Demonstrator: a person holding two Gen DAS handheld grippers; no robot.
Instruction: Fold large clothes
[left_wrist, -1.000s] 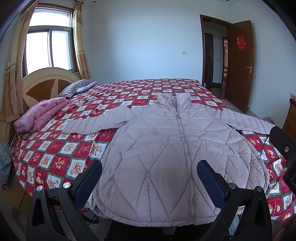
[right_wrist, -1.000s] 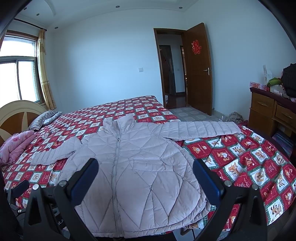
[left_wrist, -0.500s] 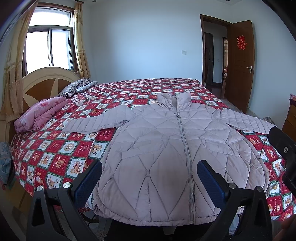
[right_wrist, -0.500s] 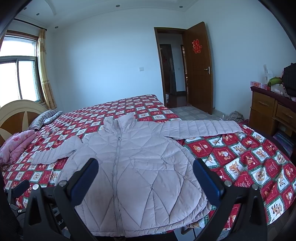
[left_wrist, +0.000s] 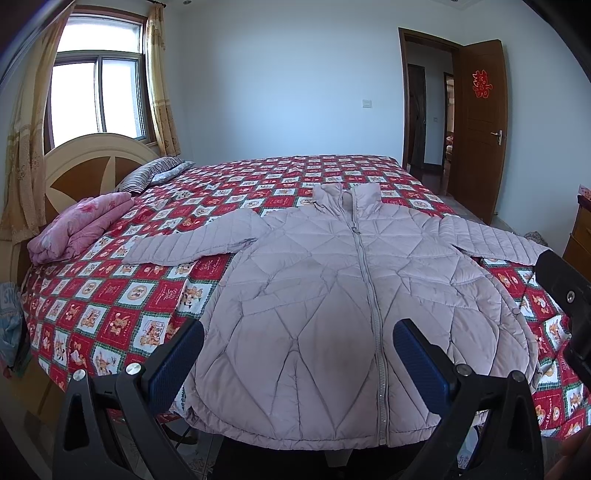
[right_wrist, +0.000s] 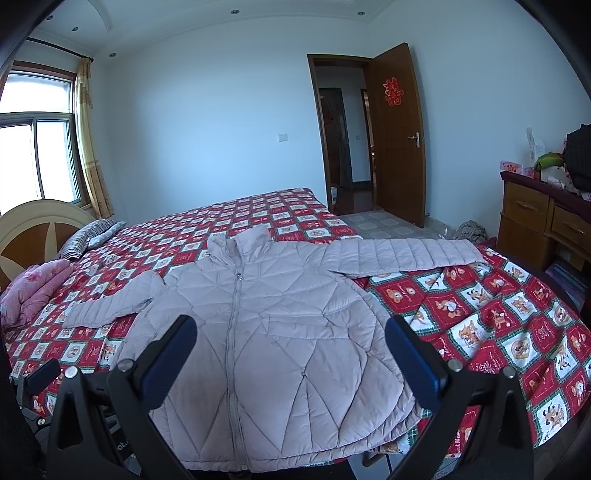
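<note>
A pale pink quilted jacket (left_wrist: 332, 295) (right_wrist: 280, 314) lies face up and zipped on the bed, sleeves spread out to both sides, hem at the near edge. My left gripper (left_wrist: 297, 354) hovers open in front of the hem, holding nothing. My right gripper (right_wrist: 290, 350) is also open and empty, above the jacket's lower half. The right gripper's black body (left_wrist: 565, 291) shows at the right edge of the left wrist view, and the left gripper's body (right_wrist: 40, 373) shows at the lower left of the right wrist view.
The bed (left_wrist: 110, 302) has a red checked quilt, a folded pink blanket (left_wrist: 81, 225), a striped pillow (left_wrist: 155, 173) and a round headboard (left_wrist: 85, 166). A wooden dresser (right_wrist: 546, 221) stands at the right. An open brown door (right_wrist: 399, 147) is behind.
Both views have shifted very slightly; the jacket lies as before and both grippers stay open.
</note>
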